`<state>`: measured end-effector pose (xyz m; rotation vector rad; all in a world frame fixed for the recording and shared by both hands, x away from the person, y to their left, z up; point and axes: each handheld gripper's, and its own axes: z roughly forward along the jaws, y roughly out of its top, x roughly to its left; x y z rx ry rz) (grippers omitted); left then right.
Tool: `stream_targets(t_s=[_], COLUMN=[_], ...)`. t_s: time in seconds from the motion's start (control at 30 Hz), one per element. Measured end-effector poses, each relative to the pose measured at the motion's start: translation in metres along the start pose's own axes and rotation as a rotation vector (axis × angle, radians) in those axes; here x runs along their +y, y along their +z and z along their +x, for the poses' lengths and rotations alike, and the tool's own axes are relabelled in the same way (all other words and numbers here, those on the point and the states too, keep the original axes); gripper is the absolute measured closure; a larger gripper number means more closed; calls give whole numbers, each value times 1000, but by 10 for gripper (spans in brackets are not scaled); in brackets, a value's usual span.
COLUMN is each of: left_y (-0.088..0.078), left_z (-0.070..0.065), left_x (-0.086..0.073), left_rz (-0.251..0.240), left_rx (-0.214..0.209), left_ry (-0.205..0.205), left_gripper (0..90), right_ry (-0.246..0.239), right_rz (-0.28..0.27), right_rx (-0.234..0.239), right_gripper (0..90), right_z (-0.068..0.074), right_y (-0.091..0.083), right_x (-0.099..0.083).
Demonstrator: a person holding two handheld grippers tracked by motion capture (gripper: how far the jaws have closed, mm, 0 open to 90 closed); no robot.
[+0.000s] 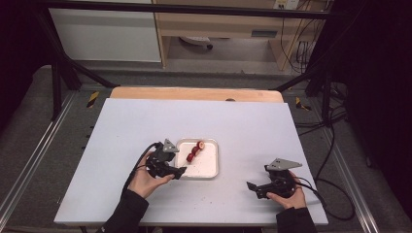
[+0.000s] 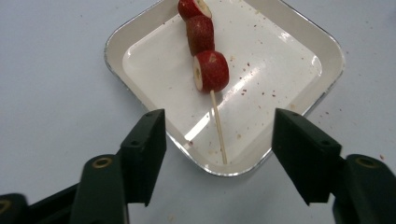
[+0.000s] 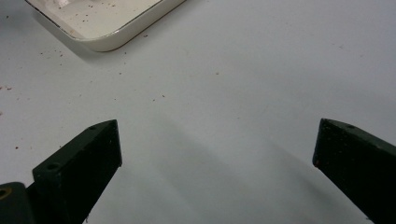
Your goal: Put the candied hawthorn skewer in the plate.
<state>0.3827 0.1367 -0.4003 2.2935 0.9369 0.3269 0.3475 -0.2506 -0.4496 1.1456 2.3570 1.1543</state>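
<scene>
Your left gripper (image 2: pixel 217 140) stands open just before the skewer (image 2: pixel 210 70), which lies in the white tray (image 2: pixel 299 42), its stick pointing toward you. Your right gripper (image 3: pixel 217 144), also open, is farther away.

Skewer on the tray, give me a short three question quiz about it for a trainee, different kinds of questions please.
1. True or false: the left gripper is shut on the skewer.
2. Multiple choice: where does the skewer lie? A) on the bare table B) in the white tray C) between the right gripper's fingers
3. Short answer: in the left gripper view, which end of the skewer points toward the gripper, the bare stick or the red fruit pieces?

Key
1. False. Its fingers stand apart over the tray's near corner, and nothing is between them.
2. B.
3. The bare stick; the fruit pieces sit at the far end.
</scene>
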Motion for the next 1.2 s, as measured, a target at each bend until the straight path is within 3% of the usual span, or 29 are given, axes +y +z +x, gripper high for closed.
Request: stream_targets(t_s=[0.1, 0.27, 0.47, 0.7, 0.87, 1.2], left_y=[-8, -22, -34, -42, -45, -44], left_z=[7, 23, 40, 51, 56, 56], left_x=[-11, -40, -74, -110, -123, -123], left_rz=[-3, -38, -84, -128, -145, -151], left_rx=[4, 16, 41, 47, 41, 39], left_ry=[12, -6, -64, -110, -118, -115], left_gripper=[265, 172, 91, 77, 73, 73], right_ry=[2, 3, 4, 3, 1, 1], right_rz=[-4, 0, 2, 13, 22, 25], right_rx=[2, 0, 1, 3, 6, 11], right_gripper=[18, 16, 15, 11, 8, 8], right_z=[0, 0, 0, 1, 1, 1], right_y=[0, 0, 1, 2, 2, 2], right_x=[0, 0, 0, -1, -1, -2])
